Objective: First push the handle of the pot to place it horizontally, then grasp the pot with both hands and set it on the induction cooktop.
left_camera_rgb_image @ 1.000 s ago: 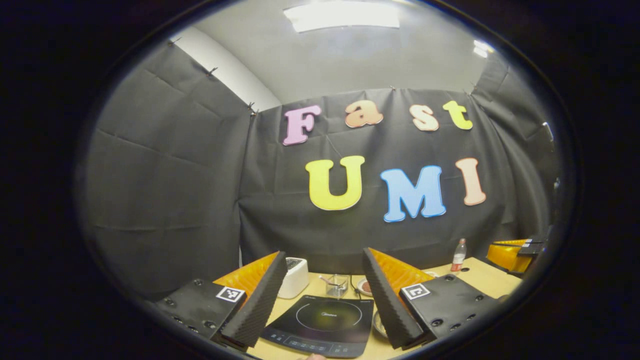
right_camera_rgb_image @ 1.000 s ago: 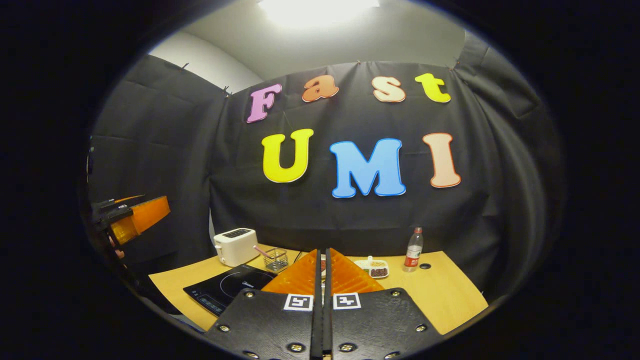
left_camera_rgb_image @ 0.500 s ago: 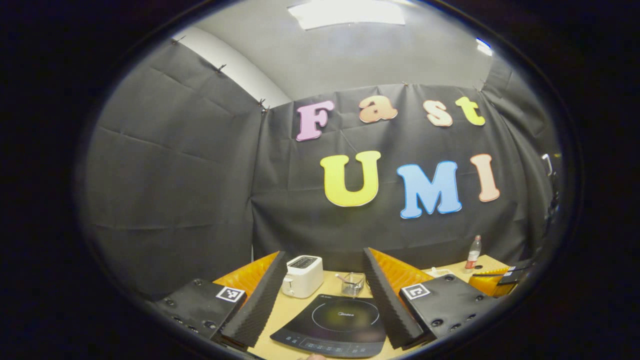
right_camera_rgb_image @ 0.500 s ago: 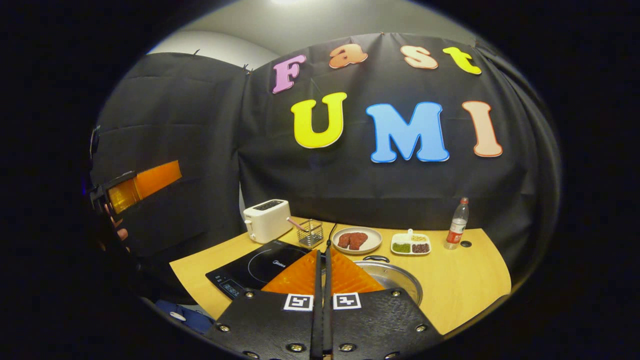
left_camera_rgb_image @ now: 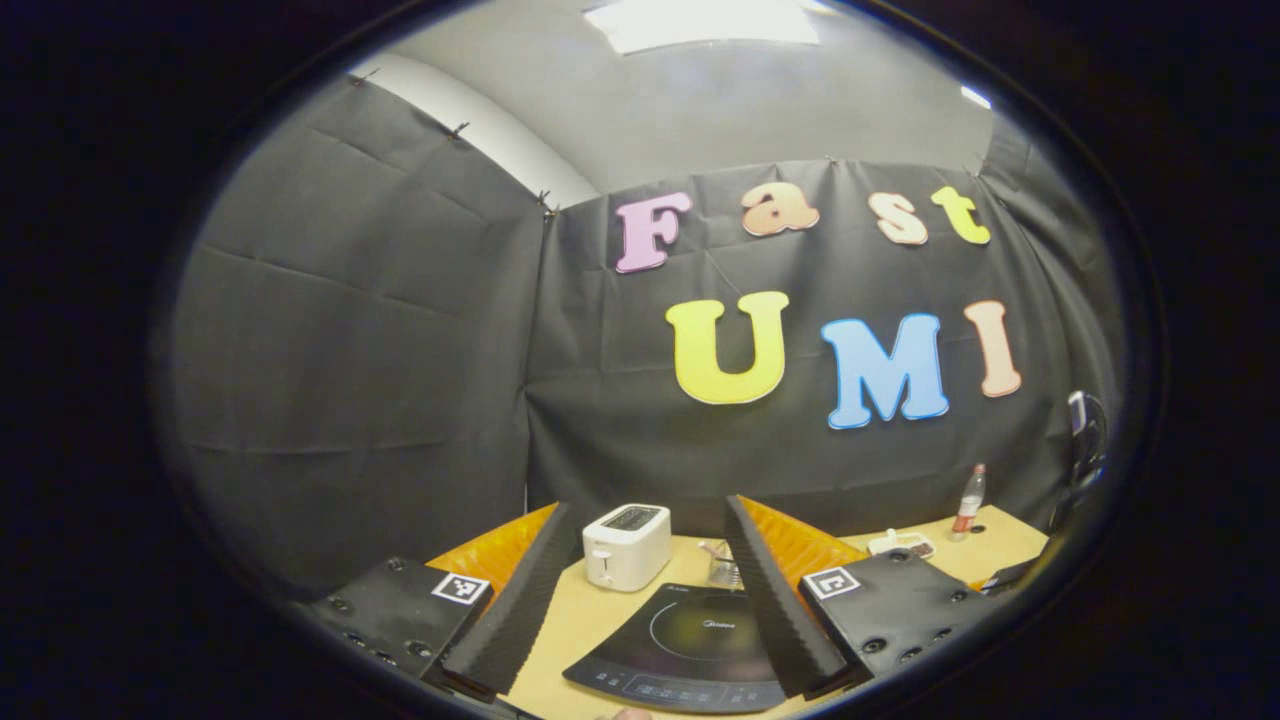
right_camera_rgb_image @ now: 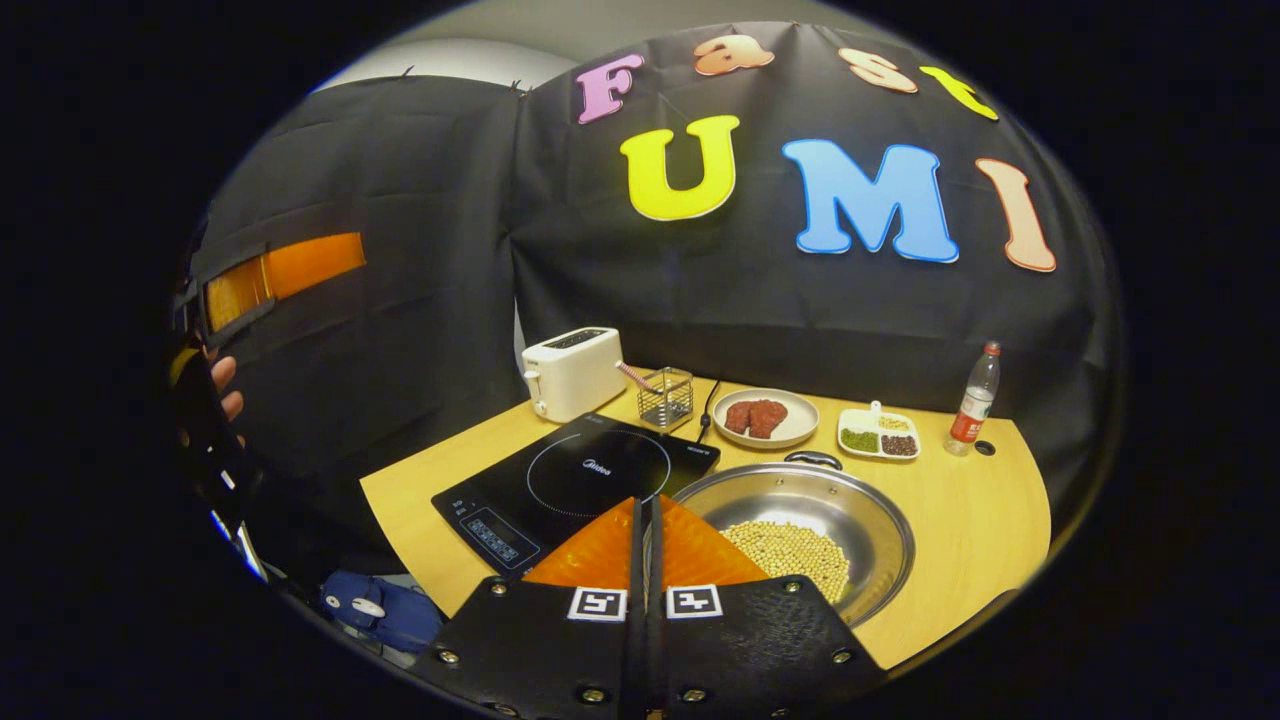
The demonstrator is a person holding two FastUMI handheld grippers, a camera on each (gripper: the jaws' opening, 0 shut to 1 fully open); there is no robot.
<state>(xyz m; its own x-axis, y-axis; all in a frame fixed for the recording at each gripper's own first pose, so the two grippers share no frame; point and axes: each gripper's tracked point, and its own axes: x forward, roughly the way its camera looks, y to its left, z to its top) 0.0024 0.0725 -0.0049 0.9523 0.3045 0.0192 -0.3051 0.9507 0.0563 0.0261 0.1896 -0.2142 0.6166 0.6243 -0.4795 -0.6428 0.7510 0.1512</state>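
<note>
Hovering over pot: right gripper (fingers together), w/ cooktop beside.

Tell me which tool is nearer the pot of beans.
Right. The right tool hangs, fingers together, just over the pot's near rim. The left tool, fingers apart, faces the cooktop and toaster.

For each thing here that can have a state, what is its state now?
Left gripper: open, empty.
Right gripper: shut, empty.
Pot: on the table beside the cooktop, beans inside.
Cooktop: bare.
Toaster: slots empty.
Bottle: upright, capped.
Plate: holds meat.
</note>
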